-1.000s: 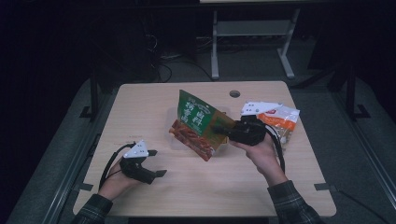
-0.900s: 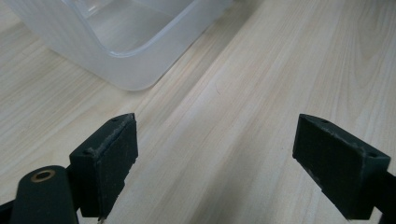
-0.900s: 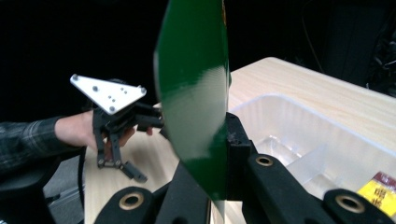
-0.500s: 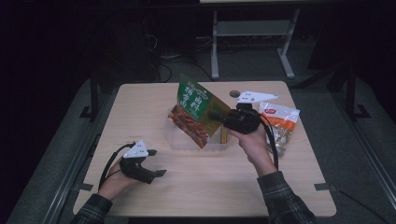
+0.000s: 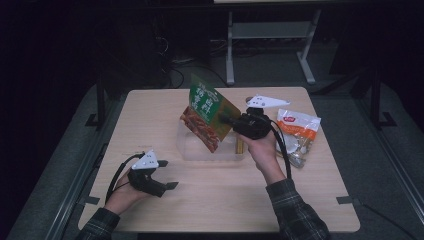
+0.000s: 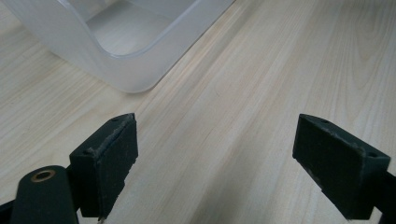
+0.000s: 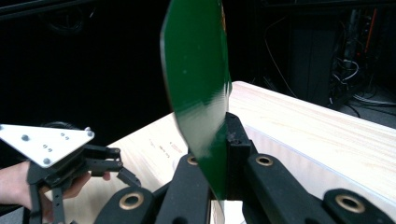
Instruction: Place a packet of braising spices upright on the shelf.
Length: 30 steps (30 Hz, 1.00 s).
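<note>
My right gripper [image 5: 226, 120] is shut on the edge of a green snack bag [image 5: 206, 116] and holds it tilted in the air over a clear plastic bin [image 5: 192, 152]. In the right gripper view the green bag [image 7: 198, 79] stands edge-on, pinched between the two black jaws of my right gripper [image 7: 218, 154]. At the front left of the table rests my left gripper [image 5: 169, 186], open with nothing in it. In its own view my left gripper [image 6: 219, 158] has its jaws wide apart over bare wood, and the bin's corner [image 6: 119, 58] lies just ahead.
A white and orange snack bag [image 5: 299, 129] lies on the table right of the bin. A thin yellowish item [image 5: 239, 146] shows at the bin's right end. The wooden table [image 5: 225, 200] ends close behind the bin, with dark floor and desk legs beyond.
My right gripper has carried the green bag a little left and away from the person, lifting it higher over the bin. The left gripper has stayed put.
</note>
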Each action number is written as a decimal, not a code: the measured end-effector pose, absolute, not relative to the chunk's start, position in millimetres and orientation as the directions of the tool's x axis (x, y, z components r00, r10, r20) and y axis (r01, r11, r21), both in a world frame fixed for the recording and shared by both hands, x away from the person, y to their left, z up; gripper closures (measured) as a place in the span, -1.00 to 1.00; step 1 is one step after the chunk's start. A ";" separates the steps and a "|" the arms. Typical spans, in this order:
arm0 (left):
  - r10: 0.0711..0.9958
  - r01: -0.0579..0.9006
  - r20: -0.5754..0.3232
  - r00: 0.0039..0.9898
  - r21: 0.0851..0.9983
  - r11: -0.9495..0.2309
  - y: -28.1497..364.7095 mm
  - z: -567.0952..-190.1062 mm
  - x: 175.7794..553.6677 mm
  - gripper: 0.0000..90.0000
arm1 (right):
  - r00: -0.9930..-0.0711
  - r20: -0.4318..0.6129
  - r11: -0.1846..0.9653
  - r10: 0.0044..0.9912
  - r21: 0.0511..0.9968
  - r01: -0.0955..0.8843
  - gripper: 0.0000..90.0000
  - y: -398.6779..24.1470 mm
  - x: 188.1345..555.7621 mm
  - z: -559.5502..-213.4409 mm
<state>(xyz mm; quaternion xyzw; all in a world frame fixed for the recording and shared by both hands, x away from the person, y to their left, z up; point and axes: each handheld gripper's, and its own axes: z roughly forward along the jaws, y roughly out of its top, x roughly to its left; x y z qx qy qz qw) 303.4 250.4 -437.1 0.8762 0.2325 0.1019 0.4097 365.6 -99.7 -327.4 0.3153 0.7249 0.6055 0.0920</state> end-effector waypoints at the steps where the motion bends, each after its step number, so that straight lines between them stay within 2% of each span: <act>1: 0.490 0.322 -0.010 0.872 0.764 -0.559 250.5 -437.0 303.4 -0.70 | -0.781 0.246 0.067 0.574 0.936 0.345 1.00 -98.9 366.3 -328.1; 30: 0.484 0.314 -0.004 0.875 0.766 -0.561 250.1 -436.2 301.9 -0.69 | -0.759 0.206 0.111 0.617 0.932 0.344 0.99 -79.2 371.0 -350.1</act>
